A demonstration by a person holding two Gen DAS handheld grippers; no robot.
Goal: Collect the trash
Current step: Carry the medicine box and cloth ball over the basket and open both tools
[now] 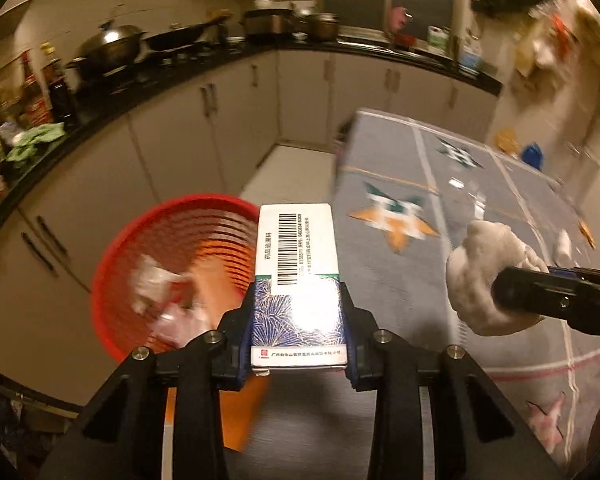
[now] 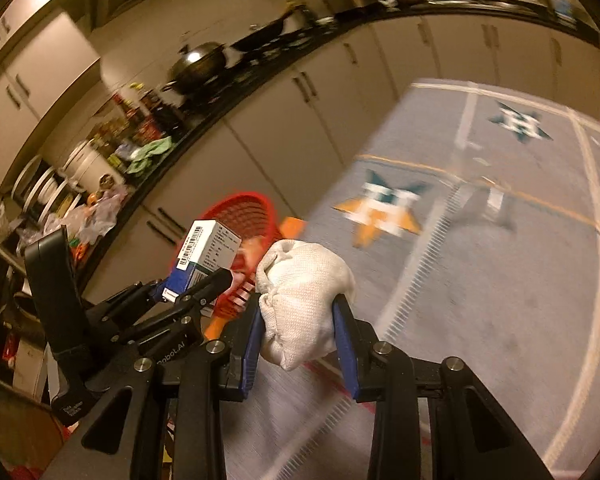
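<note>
Both jaws full; basket point(image 1: 172, 264) contents blurred (paper?).

One medicine box point(image 1: 298, 280) sits clamped between the left claw's point(image 1: 299, 322) two fingers. One crumpled white cloth wad point(image 2: 304, 298) is pinched between the right claw's point(image 2: 300, 322) two fingers. One red mesh basket point(image 1: 112, 280) lies ahead and to the left of the left claw, with a few pieces of crumpled trash inside, too blurred to count. On the grey tablecloth point(image 2: 480, 300) ahead of the right claw, two star patterns show clearly. Further right of the left claw, a few small scraps lie on the cloth, their number uncertain.
</note>
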